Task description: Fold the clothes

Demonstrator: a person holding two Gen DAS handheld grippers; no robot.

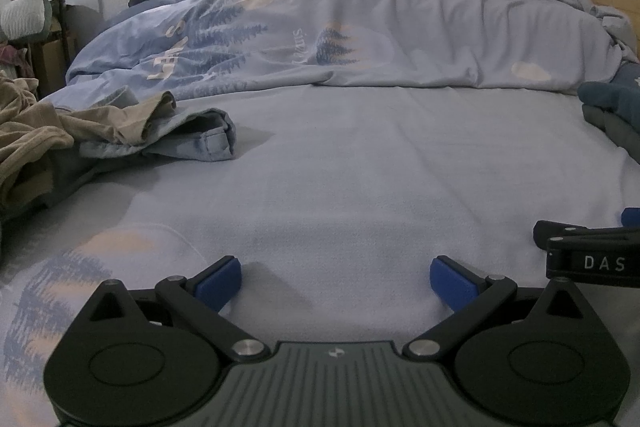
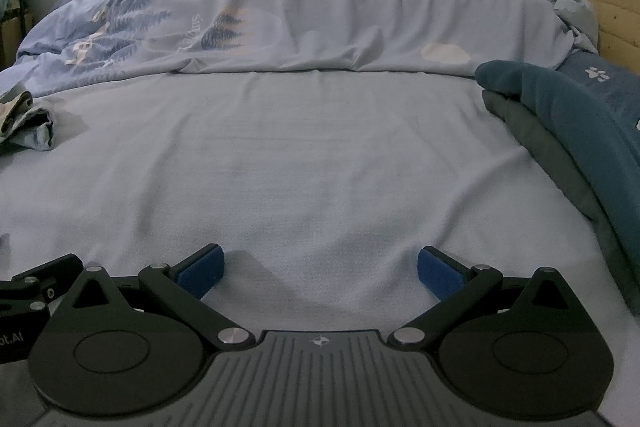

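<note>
A: Looking along the left gripper [image 1: 336,281], what room is there on the bed?

B: Plenty. The pale blue sheet [image 1: 360,163] lies bare from the blue fingertips [image 1: 218,281] up to the bunched duvet [image 1: 320,39] along the far edge. The unfolded clothes, a tan garment [image 1: 48,135] over a light blue one [image 1: 196,143], are heaped at the left edge, well apart from the fingers.

A: And the gripper itself?

B: It sits low over the sheet near the near edge, level, jaws spread wide, holding nothing. Part of the right gripper shows at the right edge of this view, just beside it.

A: Now the right wrist view?

B: The same bare sheet stretches ahead to the duvet. At the bed's right edge lies a folded stack: a teal garment [image 2: 568,107] on top of a dark grey one [image 2: 532,135], with a wooden headboard [image 2: 616,11] behind. The heap of unfolded clothes barely shows at the far left.

A: The right gripper [image 2: 320,273]?

B: Low and level too, jaws wide apart, empty, pointed at the duvet. The stack is near its right finger, not touching.
</note>
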